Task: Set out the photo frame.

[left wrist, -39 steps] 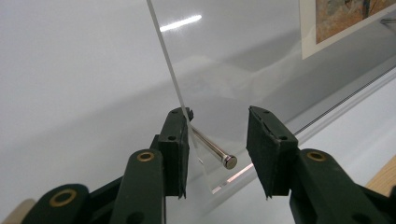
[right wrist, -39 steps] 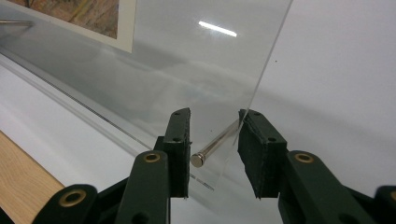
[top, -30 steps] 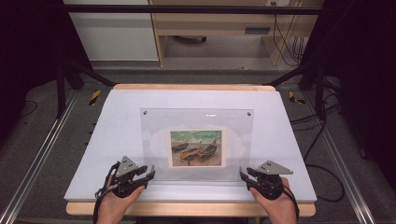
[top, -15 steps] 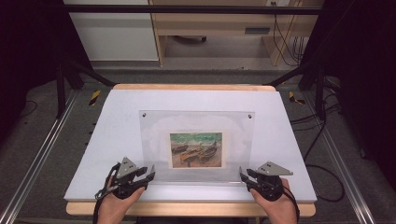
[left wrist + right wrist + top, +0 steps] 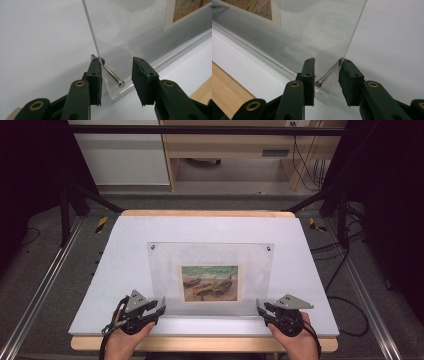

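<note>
A clear acrylic picture frame [image 5: 210,260] with a print of boats [image 5: 210,282] stands on the white table top [image 5: 115,270]. My left gripper [image 5: 159,306] is at its lower left corner. In the left gripper view its jaws [image 5: 117,60] straddle the panel's edge and a metal pin [image 5: 111,73]. One pad lies against the panel, and a gap separates the pin's head from the other pad. My right gripper [image 5: 261,309] is at the lower right corner. There the jaws [image 5: 327,60] touch both ends of the corner pin [image 5: 328,73].
Two small metal studs [image 5: 152,247] [image 5: 268,248] mark the frame's upper corners. The table's wooden front edge [image 5: 227,87] runs just behind my hands. Metal rails [image 5: 45,285] flank the table, and cables [image 5: 340,270] lie on the floor at the right.
The frame's top edge and the print have shifted slightly down in the high view, toward me. Both hands have kept their places at the lower corners.
</note>
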`<state>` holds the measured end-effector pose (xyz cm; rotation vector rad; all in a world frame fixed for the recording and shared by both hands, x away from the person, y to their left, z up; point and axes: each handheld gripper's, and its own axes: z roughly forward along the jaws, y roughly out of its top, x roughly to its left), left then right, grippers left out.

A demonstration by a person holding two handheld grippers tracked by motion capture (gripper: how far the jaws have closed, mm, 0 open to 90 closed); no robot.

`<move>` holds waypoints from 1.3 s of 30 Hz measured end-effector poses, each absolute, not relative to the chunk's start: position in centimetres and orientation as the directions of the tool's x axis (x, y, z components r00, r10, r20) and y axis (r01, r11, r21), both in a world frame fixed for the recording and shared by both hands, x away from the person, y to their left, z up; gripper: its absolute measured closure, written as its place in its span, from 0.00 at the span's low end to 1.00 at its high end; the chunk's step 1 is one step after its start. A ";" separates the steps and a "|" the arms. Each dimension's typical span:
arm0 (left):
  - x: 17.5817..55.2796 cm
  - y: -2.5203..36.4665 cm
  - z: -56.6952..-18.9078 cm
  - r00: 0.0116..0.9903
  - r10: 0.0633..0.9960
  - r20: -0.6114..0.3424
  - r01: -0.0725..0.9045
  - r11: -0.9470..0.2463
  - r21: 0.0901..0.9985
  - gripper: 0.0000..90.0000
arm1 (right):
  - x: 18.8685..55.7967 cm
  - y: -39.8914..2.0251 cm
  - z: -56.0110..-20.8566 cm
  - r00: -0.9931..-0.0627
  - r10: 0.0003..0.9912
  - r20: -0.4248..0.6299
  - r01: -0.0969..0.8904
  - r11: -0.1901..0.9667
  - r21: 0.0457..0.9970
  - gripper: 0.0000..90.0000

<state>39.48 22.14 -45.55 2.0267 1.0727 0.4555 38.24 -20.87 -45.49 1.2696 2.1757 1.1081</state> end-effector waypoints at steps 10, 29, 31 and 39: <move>39.4 22.1 -45.6 0.578 0.815 -0.040 0.536 -0.341 0.772 0.67 | 38.3 -20.8 -45.5 -0.516 0.855 0.056 0.548 0.279 0.788 0.73; 39.0 21.9 -45.7 0.577 0.817 -0.021 0.543 -0.364 0.757 0.67 | 38.2 -20.6 -45.6 -0.529 0.848 0.046 0.553 0.303 0.776 0.70; 39.0 21.9 -45.7 0.578 0.816 -0.016 0.542 -0.369 0.755 0.67 | 38.2 -20.6 -45.6 -0.534 0.845 0.037 0.547 0.311 0.778 0.69; 39.0 21.7 -45.8 0.588 0.809 -0.012 0.546 -0.385 0.744 0.66 | 38.2 -20.4 -45.6 -0.545 0.838 0.030 0.544 0.326 0.773 0.67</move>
